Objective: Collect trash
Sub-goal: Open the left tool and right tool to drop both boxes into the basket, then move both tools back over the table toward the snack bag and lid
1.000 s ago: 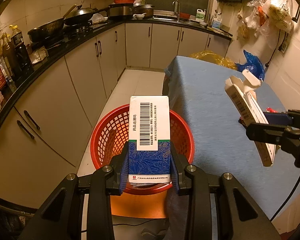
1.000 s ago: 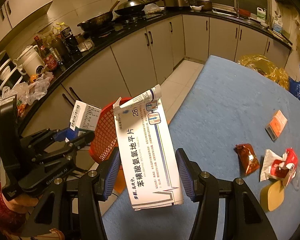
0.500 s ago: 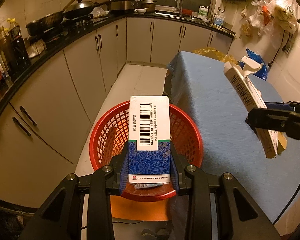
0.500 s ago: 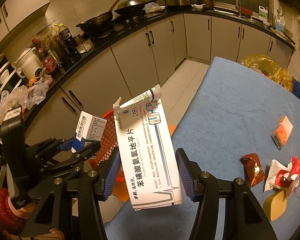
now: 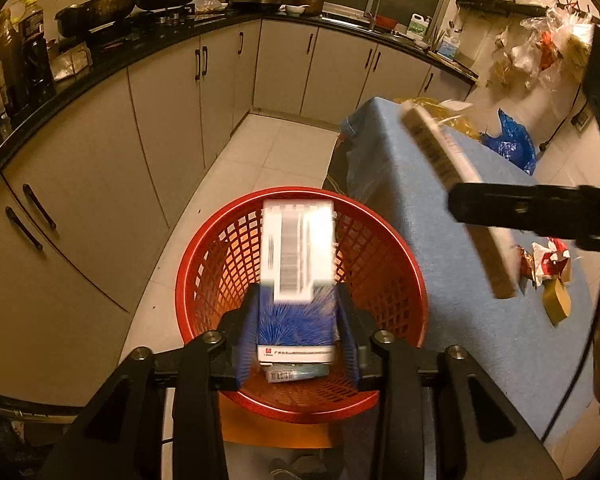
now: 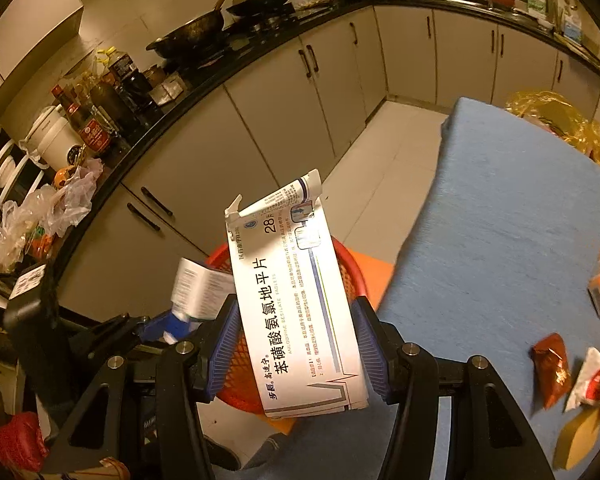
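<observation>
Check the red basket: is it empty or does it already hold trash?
Not empty. In the left wrist view the red basket has a small packet lying on its bottom, under the blue box.

Both grippers share one build. The left gripper (image 5: 298,330) has matte black angular arms, round silver screws at the joints and ribbed blue pads on its fingers (image 5: 247,332). The right gripper (image 6: 296,348) shows the same black frame, silver screws and blue ribbed fingers (image 6: 224,346). A thin black cable (image 5: 576,376) trails from the right unit. A red sleeve (image 6: 18,436) shows low at the left unit.
</observation>
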Motion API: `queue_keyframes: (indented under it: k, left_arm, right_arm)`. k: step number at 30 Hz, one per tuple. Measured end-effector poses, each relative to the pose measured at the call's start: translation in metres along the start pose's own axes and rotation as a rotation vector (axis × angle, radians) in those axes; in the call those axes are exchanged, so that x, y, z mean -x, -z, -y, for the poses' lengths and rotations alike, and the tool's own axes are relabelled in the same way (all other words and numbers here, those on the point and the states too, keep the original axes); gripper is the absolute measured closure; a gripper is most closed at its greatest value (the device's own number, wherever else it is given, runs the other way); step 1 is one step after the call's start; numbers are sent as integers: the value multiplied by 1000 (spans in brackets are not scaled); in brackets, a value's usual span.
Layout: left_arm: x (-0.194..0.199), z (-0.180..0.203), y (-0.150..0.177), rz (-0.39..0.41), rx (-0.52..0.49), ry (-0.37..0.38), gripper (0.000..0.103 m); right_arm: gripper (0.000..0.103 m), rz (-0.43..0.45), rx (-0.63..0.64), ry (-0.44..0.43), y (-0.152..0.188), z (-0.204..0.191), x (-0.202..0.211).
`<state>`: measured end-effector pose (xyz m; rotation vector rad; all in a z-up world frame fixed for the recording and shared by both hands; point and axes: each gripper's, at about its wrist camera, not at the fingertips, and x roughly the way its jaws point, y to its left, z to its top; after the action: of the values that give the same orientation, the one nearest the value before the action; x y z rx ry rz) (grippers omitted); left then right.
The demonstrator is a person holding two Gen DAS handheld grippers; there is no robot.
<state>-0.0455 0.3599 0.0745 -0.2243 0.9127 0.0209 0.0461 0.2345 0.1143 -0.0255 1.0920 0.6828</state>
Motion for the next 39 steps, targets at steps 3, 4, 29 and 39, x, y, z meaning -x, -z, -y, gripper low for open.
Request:
queue_keyframes:
  k: [3, 4, 29, 39]
  left_arm:
    - [6, -2, -1, 26, 7, 1, 46]
    - [7, -2, -2, 27, 8, -5, 44]
    - [44, 130, 61, 26, -234, 40, 43]
    - [35, 219, 67, -7, -372, 165, 41]
  right_arm:
    - [37, -1, -15, -15, -5, 1, -5]
    - [37, 6, -21, -13, -6, 2, -3]
    - [37, 153, -237, 226, 197, 108, 133]
    - [33, 189, -368, 341, 238, 186, 182]
